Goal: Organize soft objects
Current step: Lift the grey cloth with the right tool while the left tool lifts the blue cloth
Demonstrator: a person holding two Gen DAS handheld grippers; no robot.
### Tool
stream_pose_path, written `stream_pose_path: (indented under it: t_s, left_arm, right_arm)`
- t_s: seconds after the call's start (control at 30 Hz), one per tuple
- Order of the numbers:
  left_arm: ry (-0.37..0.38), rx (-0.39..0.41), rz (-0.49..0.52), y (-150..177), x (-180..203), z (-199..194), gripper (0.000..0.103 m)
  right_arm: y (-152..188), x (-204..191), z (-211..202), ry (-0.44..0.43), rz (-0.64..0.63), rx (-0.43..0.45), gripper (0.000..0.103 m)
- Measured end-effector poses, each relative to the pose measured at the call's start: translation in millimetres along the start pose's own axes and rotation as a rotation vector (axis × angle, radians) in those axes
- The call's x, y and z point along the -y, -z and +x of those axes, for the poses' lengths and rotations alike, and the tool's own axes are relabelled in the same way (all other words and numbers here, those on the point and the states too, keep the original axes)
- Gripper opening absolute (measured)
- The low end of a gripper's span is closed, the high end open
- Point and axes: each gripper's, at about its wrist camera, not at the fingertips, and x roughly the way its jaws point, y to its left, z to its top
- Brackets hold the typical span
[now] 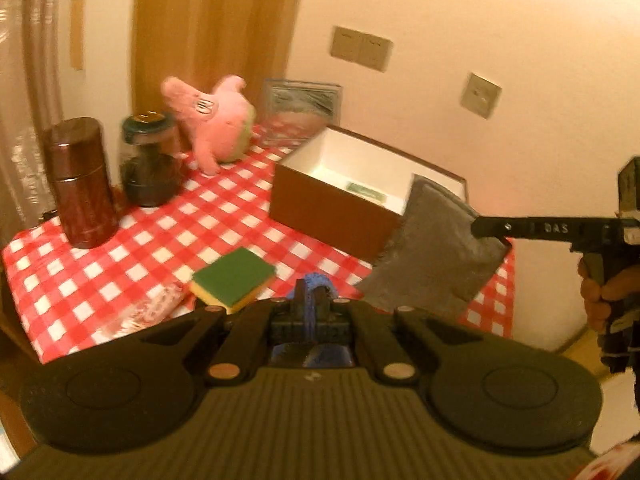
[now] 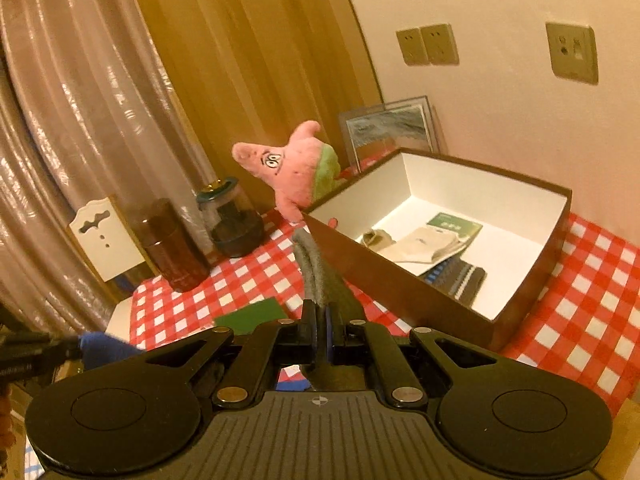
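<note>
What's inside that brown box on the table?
The box holds a folded beige cloth, a green card and a dark striped item. Its near wall hides part of the floor.

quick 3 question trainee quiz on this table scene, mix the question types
1. True or false: the brown box is empty.
2. What does the right gripper hold? A) green sponge B) grey cloth C) pink plush
3. Fill in: the green sponge lies on the red-and-white ______ tablecloth.

Key: 1 false, folded items lie inside. 2 B, the grey cloth. 3 checked.
</note>
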Motion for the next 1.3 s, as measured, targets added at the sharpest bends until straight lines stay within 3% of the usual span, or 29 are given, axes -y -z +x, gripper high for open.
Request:
stream_pose_path:
  t_s: [0.07, 0.2, 0.3, 0.43, 0.47, 0.57, 0.6, 0.67, 0.87, 0.9, 0.97, 1.0, 1.03, 1.1, 1.2, 1.3]
  left_arm:
    - [-0.010, -0.070, -0.015, 8, 1, 18, 0.001]
    - [-0.030, -0.230, -0.011, 43, 2, 70, 0.011]
    - [-0.037, -0.299, -0.034, 64, -2, 95, 0.017]
    - [-0.048, -0.301, -0.081, 72, -12, 96, 0.033]
    - [-0.058, -0.296, -0.087, 71, -15, 94, 0.042]
    - [-0.118, -0.274, -0.088, 66, -21, 88, 0.055]
    - [-0.135, -0.272, -0.093, 64, -26, 88, 0.063]
    - [-0.158, -0.282, -0.098, 64, -34, 95, 0.069]
    - [-0.161, -0.378, -0.176, 79, -54, 139, 0.068]
    - [-0.173, -0.385, -0.173, 82, -54, 143, 0.067]
    - [-0.173, -0.390, -0.167, 85, -53, 150, 0.066]
    - [-0.167, -0.391, -0.169, 86, -52, 152, 0.058]
    - [-0.157, -0.389, -0.166, 87, -50, 153, 0.053]
    - [-0.160, -0.381, -0.143, 86, -45, 155, 0.044]
    - [-0.160, -0.371, -0.098, 83, -37, 158, 0.030]
    - [-0.171, -0.366, -0.079, 81, -33, 158, 0.023]
  right_arm:
    - [6, 1, 4, 0.006, 0.002, -0.036, 0.004]
    - [30, 14, 23, 0.029, 0.047, -0.116, 0.004]
    - [43, 22, 35, 0.056, 0.058, -0.157, 0.004]
    - [52, 33, 42, 0.060, 0.068, -0.178, 0.004]
    - [54, 36, 44, 0.065, 0.070, -0.186, 0.004]
    - [60, 44, 53, 0.083, 0.083, -0.213, 0.004]
    - [62, 47, 54, 0.086, 0.087, -0.221, 0.004]
    - [66, 52, 58, 0.106, 0.090, -0.232, 0.004]
    - [82, 67, 74, 0.145, 0.058, -0.290, 0.006]
    - [85, 68, 77, 0.143, 0.056, -0.299, 0.012]
    - [91, 69, 80, 0.173, 0.048, -0.307, 0.038]
    - [92, 67, 80, 0.210, 0.028, -0.298, 0.056]
    - [94, 65, 77, 0.237, -0.002, -0.272, 0.066]
    - [95, 62, 74, 0.260, -0.051, -0.241, 0.070]
    - [98, 64, 84, 0.278, -0.105, -0.279, 0.072]
    - [102, 72, 94, 0.295, -0.107, -0.294, 0.072]
